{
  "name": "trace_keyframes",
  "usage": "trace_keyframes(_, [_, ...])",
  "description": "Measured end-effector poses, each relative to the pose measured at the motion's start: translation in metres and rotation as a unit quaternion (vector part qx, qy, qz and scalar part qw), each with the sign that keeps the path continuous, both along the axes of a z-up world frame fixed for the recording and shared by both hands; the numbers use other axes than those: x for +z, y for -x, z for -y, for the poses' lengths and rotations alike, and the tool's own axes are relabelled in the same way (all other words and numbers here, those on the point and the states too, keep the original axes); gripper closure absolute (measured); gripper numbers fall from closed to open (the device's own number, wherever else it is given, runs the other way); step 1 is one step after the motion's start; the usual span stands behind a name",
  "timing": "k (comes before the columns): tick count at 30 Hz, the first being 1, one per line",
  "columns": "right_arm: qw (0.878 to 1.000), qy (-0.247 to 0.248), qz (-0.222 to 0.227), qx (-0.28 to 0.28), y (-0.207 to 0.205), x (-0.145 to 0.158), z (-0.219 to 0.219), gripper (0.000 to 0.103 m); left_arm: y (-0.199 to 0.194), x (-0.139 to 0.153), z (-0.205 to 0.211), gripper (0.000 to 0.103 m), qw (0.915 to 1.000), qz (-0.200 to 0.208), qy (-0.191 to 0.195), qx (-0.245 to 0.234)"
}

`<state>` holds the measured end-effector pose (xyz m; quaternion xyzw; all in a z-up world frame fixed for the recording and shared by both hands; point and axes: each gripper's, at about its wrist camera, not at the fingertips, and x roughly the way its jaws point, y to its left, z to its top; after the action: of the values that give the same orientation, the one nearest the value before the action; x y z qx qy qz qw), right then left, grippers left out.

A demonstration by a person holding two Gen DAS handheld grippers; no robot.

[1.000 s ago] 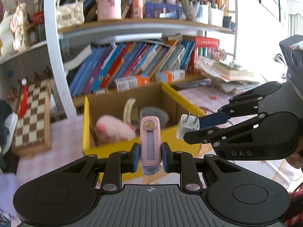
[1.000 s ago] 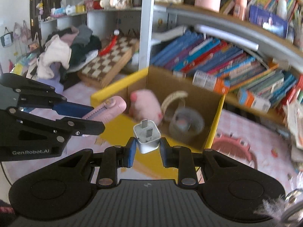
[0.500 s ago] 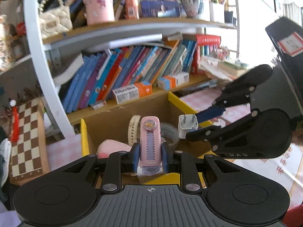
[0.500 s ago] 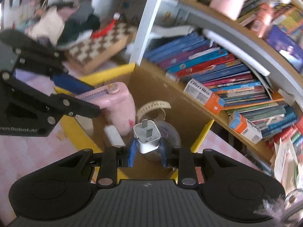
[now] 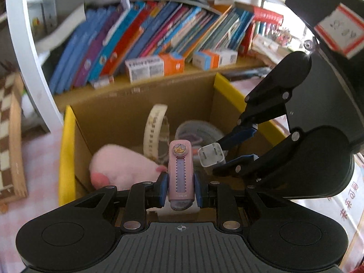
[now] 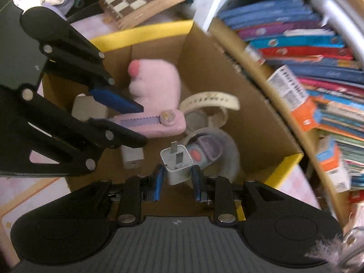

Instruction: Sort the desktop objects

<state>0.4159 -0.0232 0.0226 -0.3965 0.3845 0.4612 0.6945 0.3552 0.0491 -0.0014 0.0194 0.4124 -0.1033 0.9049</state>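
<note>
My left gripper [image 5: 180, 187] is shut on a pink utility knife [image 5: 180, 170] with a crown button, held over the open cardboard box [image 5: 141, 104] with yellow flaps. It also shows in the right wrist view [image 6: 154, 124]. My right gripper [image 6: 177, 178] has its jaws parted a little around a white plug adapter [image 6: 178, 163]; small gaps show on both sides. The adapter also shows in the left wrist view [image 5: 211, 158], between the right fingers, above the box's inside.
Inside the box lie a pink plush toy [image 6: 154, 82], a tape roll [image 6: 211, 101], a round clear container [image 6: 211, 150] and white blocks [image 6: 133, 157]. A bookshelf [image 5: 159, 34] stands behind. A chessboard [image 6: 147, 0] lies to the left.
Both grippers have moved forward and down over the box opening. The right jaws have parted slightly from the adapter's sides.
</note>
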Motion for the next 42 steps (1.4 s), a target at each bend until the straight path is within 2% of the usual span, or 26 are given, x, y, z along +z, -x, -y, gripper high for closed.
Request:
trace_keyframes(5, [0.999,0.029,-0.026,0.023,-0.007,-0.017,-0.009,0.078,-0.006,-0.011,-0.001,0.080,0.9995,-0.028,-0.009,-0.005])
trace_keyframes(13, [0.998,0.049,-0.027,0.036,-0.007,-0.030,-0.016,0.078,-0.013,-0.019,-0.004,0.080,0.9986,-0.052,0.005,-0.003])
trace_keyframes(19, [0.997,0.056,-0.031,0.030,-0.008,-0.036,-0.018,0.076,-0.015,-0.020,-0.003,0.080,0.9987,-0.050,0.000,-0.006])
trace_keyframes(21, [0.998,0.055,-0.034,0.026,-0.008,-0.036,-0.018,0.069,-0.014,-0.019,-0.003,0.080,0.9988,-0.049,-0.002,-0.006])
trace_keyframes(28, [0.998,0.034,-0.042,0.008,-0.006,-0.022,-0.009,0.061,-0.003,-0.011,-0.006,0.077,0.9998,-0.017,-0.012,0.001])
trace_keyframes(31, [0.999,0.020,-0.040,-0.001,-0.003,-0.013,-0.004,0.057,0.003,-0.004,-0.007,0.070,0.9999,-0.002,-0.013,0.003])
trace_keyframes(33, [0.999,0.005,-0.037,-0.009,0.000,-0.003,0.000,0.053,0.008,0.001,-0.006,0.053,0.9998,0.009,-0.018,0.006])
trace_keyframes(34, [0.999,0.000,-0.034,-0.013,0.001,0.001,0.002,0.051,0.011,0.004,-0.005,0.051,0.9996,0.016,-0.021,0.009])
trace_keyframes(36, [0.999,-0.012,-0.021,-0.023,0.005,0.007,0.005,0.040,0.017,0.011,-0.005,0.042,0.9989,0.033,-0.027,0.018])
trace_keyframes(38, [0.999,-0.027,-0.015,-0.037,0.005,0.013,0.008,0.035,0.023,0.018,-0.007,0.034,0.9984,0.045,-0.026,0.025])
trace_keyframes(42, [0.995,-0.068,-0.006,-0.067,0.007,0.031,0.017,0.030,0.039,0.034,-0.006,0.024,0.9963,0.076,-0.023,0.032])
